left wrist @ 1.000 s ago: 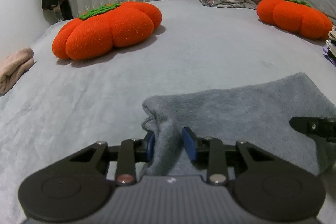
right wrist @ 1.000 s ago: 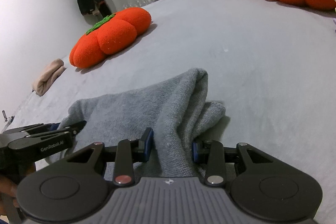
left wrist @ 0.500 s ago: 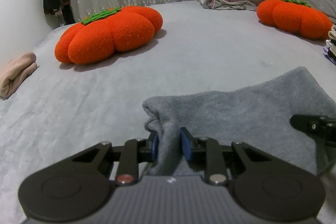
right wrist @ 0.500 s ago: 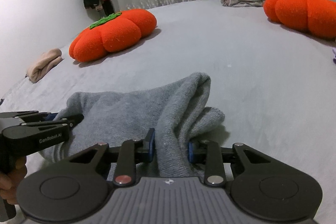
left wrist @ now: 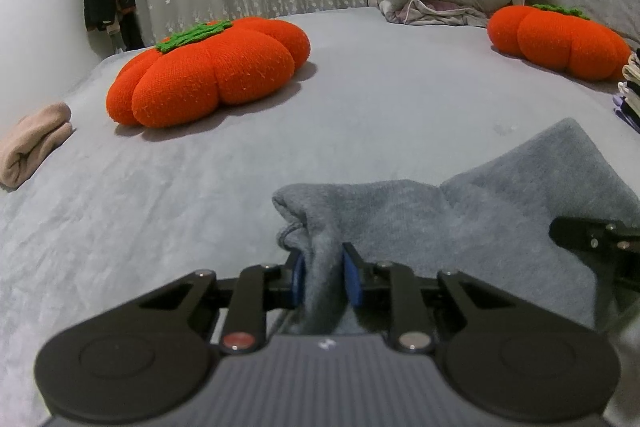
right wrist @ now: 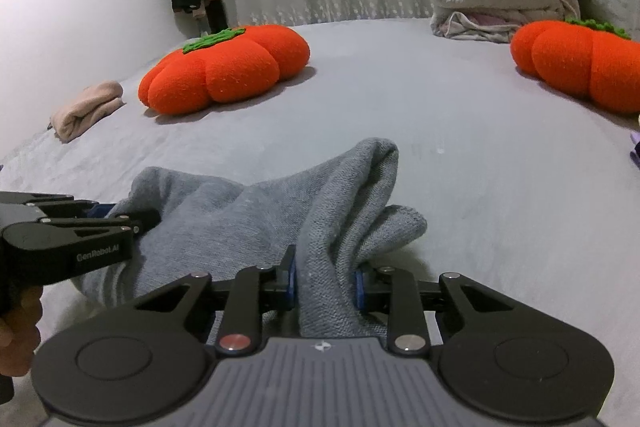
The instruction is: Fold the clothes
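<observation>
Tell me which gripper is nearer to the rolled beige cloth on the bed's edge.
Left. The left gripper pinches the grey knitted garment on the side toward the rolled beige cloth; the right gripper grips it farther away.

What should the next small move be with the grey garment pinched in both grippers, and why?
Probably lift both ends together and carry them forward over the bed. The left gripper and the right gripper have just been closing, and each now pinches a bunched corner of the grey garment, which lies crumpled on the bed, not yet folded flat.
</observation>
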The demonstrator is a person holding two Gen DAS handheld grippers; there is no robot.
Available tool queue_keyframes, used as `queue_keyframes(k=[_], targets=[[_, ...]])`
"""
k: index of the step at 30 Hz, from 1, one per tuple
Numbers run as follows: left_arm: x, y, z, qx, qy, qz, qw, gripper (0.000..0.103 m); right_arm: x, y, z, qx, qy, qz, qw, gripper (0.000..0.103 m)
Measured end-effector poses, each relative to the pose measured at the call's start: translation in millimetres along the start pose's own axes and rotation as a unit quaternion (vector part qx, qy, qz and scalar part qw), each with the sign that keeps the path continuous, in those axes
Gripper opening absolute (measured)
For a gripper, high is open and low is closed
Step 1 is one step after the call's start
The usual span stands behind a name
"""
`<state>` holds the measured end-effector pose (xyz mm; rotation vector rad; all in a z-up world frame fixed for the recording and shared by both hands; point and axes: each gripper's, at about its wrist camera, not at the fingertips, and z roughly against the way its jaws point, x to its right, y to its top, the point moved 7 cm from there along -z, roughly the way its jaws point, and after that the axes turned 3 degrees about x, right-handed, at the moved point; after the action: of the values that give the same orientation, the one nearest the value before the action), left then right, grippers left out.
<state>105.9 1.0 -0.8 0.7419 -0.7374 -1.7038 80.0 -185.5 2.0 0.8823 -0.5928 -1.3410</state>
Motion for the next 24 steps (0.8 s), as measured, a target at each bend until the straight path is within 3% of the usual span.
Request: queue_keyframes(k=[24], targets=[[-5, 8, 13, 0.013, -0.012, 0.028, 0.9994, 0.019, -9, 11, 12, 0.030, 0.003, 0.045, 0.999, 0.025]])
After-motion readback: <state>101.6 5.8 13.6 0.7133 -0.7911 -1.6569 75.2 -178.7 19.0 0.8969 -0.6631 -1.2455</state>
